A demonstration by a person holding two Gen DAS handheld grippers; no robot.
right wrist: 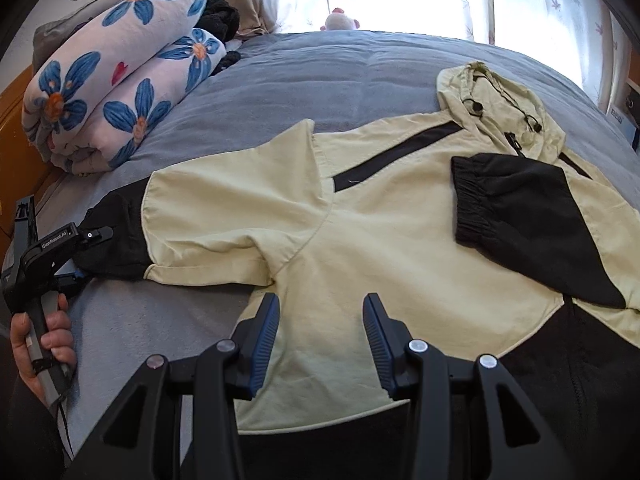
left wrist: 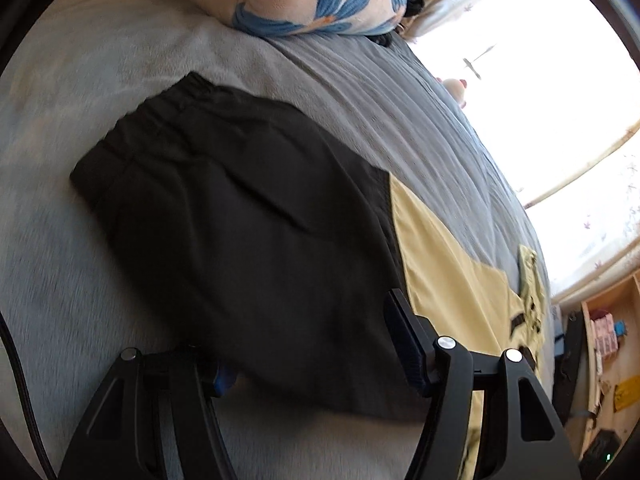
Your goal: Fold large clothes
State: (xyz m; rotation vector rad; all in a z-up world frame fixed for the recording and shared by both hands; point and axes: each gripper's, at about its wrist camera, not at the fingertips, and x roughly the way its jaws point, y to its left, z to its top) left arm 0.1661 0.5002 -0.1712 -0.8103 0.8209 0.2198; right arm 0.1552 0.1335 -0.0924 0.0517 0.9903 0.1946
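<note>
I judge the hooded jacket (right wrist: 400, 220) soft and light, so with both jaws apart and empty I'd pinch its black left sleeve (left wrist: 240, 220) near the cuff.

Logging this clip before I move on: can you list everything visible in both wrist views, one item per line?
hooded jacket: one, pale yellow with black panels, spread flat on the bed; one black-cuffed sleeve folded across the chest, the other sleeve stretched out sideways.
bed cover: one, grey-blue, under the jacket.
folded quilt: one, white with blue flowers, at the far left corner of the bed.
dark clothing: one pile, black, behind the quilt.
soft toy: one, pale, at the bed's far edge by the window.
curtains: white, patterned, at the window.
wooden shelf: one, light wood, beside the bed.
left tool: black, fingers astride the stretched sleeve's edge.
right tool: black, open over the jacket's lower body.
hand: one, gripping the left tool's handle.
</note>
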